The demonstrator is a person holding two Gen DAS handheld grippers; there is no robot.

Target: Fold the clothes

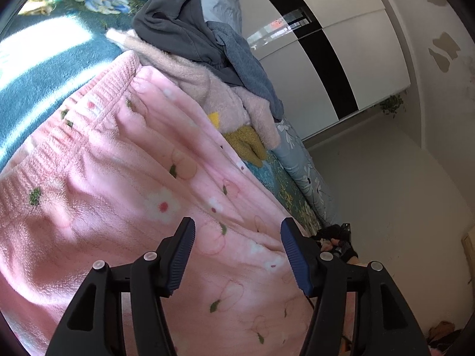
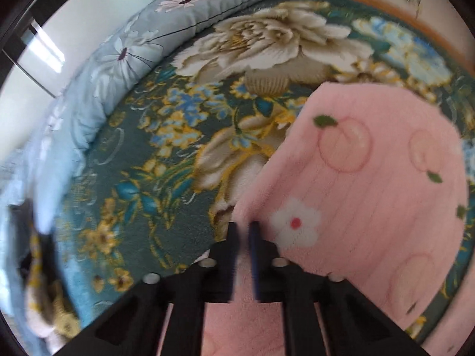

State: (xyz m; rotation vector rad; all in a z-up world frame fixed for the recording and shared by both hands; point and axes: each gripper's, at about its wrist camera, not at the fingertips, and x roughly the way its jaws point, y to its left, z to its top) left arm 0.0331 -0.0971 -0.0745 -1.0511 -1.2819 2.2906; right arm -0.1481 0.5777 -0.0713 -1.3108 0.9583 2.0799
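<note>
Garment: pink fleece trousers with a peach-and-flower print [image 1: 124, 184] lie spread on the dark green floral plush blanket [image 2: 166, 160] covering the bed.
Long axis: in the left wrist view the garment runs from its ribbed waistband [image 1: 74, 124] at upper left down toward the lower right, where it passes under the gripper.
Far end: in the right wrist view one straight pink edge [image 2: 267, 160] slants across the blanket, with the fabric's top edge ending short of the large cream flower.
Left gripper [image 1: 237, 255]: released, jaws standing wide apart over the pink fleece, nothing pinched between the blue pads.
Right gripper [image 2: 242, 255]: clenched on the edge of the pink fleece, a thin fold caught between the nearly closed pads.
Neighbouring pile: dark grey, blue-grey, beige-pink fluffy and mustard knit clothes [image 1: 207, 68] heaped just beside the waistband end.
Edges: a pale blue quilt with daisy print [image 2: 124, 53] rolled along the blanket's border.
Open room: bare blanket lies between the pink edge and the quilt; white wardrobe doors [image 1: 311, 59] and pale floor [image 1: 386, 184] stand beyond the bed.
</note>
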